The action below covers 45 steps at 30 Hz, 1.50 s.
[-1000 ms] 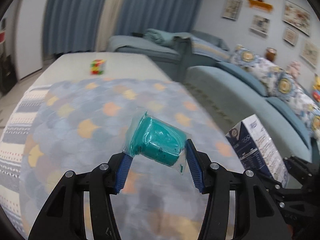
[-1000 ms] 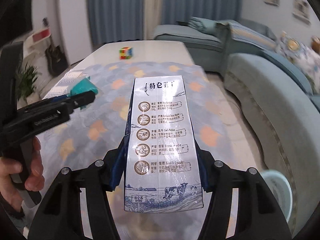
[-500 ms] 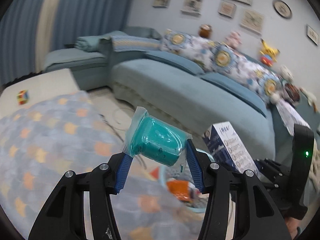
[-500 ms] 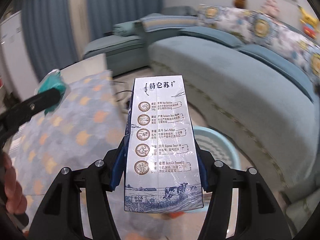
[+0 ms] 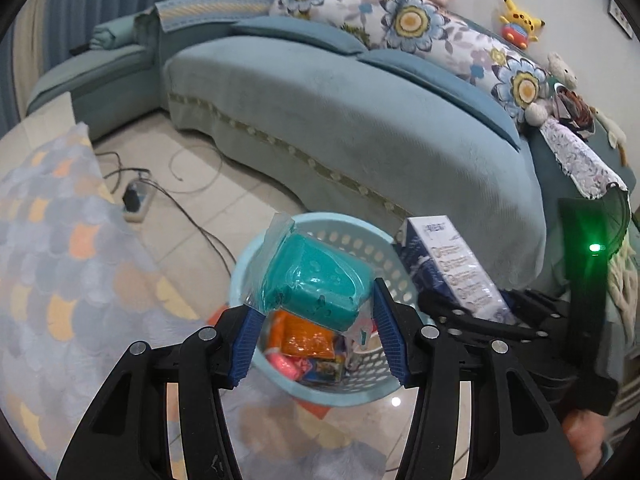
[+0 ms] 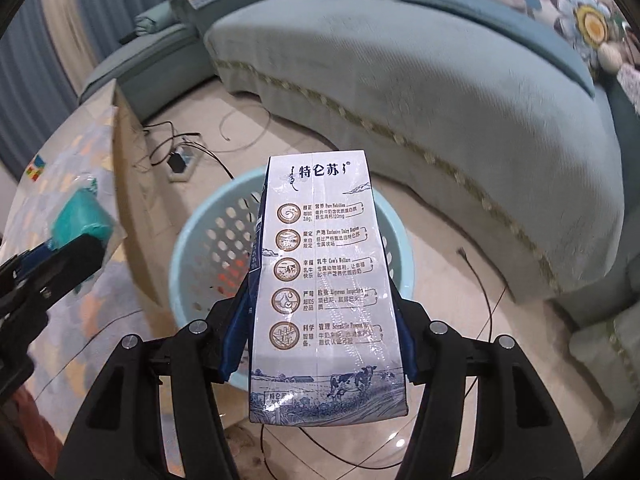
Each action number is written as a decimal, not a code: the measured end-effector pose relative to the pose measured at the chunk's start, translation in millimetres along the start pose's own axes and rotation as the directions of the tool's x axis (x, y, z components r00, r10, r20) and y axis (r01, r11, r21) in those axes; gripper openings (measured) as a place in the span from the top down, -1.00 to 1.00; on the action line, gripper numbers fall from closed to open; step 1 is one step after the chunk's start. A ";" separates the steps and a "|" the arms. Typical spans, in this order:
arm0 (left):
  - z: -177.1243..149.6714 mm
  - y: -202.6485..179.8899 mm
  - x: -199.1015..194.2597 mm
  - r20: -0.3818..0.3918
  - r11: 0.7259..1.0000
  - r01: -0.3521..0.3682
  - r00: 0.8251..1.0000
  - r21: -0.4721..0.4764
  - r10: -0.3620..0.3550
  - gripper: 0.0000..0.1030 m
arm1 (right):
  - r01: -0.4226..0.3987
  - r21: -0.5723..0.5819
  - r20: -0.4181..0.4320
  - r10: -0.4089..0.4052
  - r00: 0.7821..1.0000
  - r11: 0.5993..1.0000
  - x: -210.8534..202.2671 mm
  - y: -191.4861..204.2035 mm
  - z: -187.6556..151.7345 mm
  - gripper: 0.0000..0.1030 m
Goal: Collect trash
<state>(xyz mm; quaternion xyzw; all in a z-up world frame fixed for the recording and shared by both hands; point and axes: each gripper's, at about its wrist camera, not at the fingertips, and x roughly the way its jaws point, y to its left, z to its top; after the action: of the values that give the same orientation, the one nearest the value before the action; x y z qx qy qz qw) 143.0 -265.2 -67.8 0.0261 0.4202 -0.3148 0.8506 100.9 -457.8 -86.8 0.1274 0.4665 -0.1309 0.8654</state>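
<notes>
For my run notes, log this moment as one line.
left gripper: shut on teal packet | right gripper: shut on milk carton | both over blue basket

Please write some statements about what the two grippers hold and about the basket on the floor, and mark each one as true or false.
1. The left gripper is shut on a teal packet in clear wrap. True.
2. The right gripper is open and holds nothing. False: it is shut on a milk carton.
3. The basket on the floor is light blue with holes in its wall. True.
4. The basket has nothing inside it. False: an orange wrapper and other packaging lie in it.
5. The teal packet already lies inside the basket. False: it sits between the left gripper's fingers, in front of the basket.
</notes>
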 end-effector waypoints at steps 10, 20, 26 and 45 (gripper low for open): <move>-1.0 11.0 12.0 -0.004 0.997 0.043 0.999 -0.066 -0.044 -0.44 | -0.054 0.085 -0.020 0.056 0.998 0.995 21.1 -26.5 -9.1 -0.34; -6.5 7.4 -20.2 0.054 0.996 0.050 0.997 -0.070 -0.047 -0.50 | -0.075 0.021 0.056 0.074 0.996 0.997 -15.3 -22.1 -25.6 -0.35; -20.8 3.9 -66.4 0.118 0.999 -0.004 0.993 -0.035 0.008 -0.51 | -0.062 -0.003 0.193 0.061 0.979 0.998 -68.0 6.2 -46.6 -0.50; -114.1 48.7 -196.4 0.322 0.921 -0.345 0.864 -0.181 0.386 -0.71 | 0.026 0.053 0.466 -0.048 0.884 0.998 -149.5 101.5 -108.9 -0.56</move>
<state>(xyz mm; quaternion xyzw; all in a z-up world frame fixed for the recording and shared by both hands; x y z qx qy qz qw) 2.4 -90.1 -8.5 -0.0013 0.2664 -0.1221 0.9561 -27.6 -309.7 -9.1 0.1030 0.2439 -0.1847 0.9465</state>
